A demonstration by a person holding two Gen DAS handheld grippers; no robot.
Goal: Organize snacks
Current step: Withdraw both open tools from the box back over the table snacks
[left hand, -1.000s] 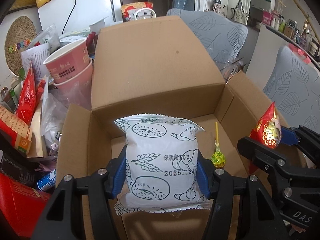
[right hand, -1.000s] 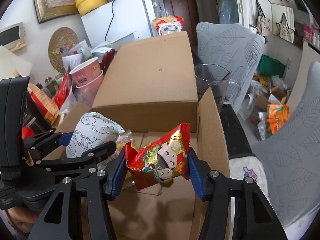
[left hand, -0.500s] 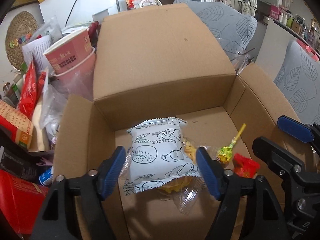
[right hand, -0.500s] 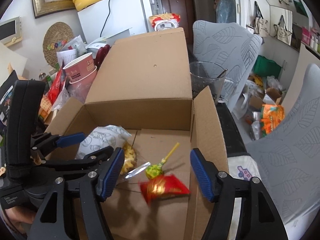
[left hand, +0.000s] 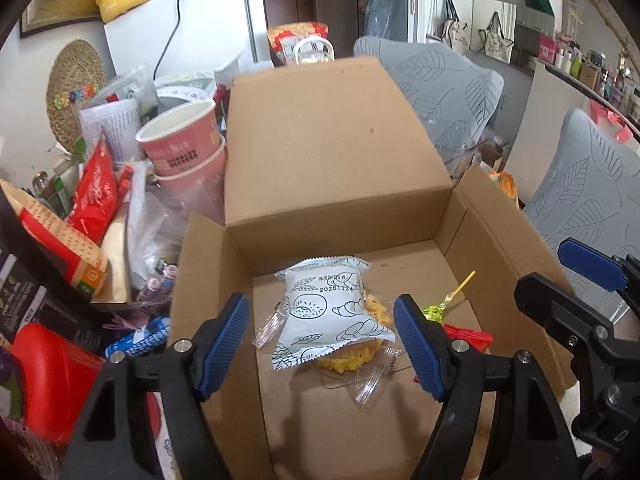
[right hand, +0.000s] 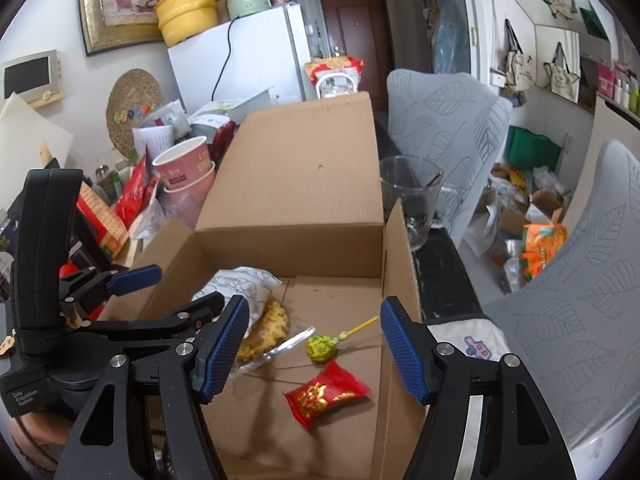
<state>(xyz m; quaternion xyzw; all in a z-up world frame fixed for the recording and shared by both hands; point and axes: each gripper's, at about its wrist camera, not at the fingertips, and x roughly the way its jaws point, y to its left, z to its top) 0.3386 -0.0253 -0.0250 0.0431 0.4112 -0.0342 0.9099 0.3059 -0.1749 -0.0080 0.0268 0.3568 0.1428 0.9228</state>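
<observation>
An open cardboard box (left hand: 340,168) (right hand: 296,200) holds the snacks. A white printed packet (left hand: 332,312) (right hand: 236,286) lies on its floor over a clear bag of yellow crackers (left hand: 352,356) (right hand: 264,332). A green lollipop (left hand: 436,310) (right hand: 320,346) and a red packet (right hand: 324,394) (left hand: 468,334) lie to the right. My left gripper (left hand: 322,342) is open and empty above the white packet. My right gripper (right hand: 314,350) is open and empty above the lollipop and red packet.
Left of the box is a heap of snack bags, stacked pink paper cups (left hand: 184,148) and a red container (left hand: 52,380). A glass mug (right hand: 412,204) stands right of the box. Grey leaf-print chairs (left hand: 448,92) stand behind and to the right.
Both grippers opened and let go: the white packet and the red packet dropped onto the box floor. Both grippers have pulled back and up from the box.
</observation>
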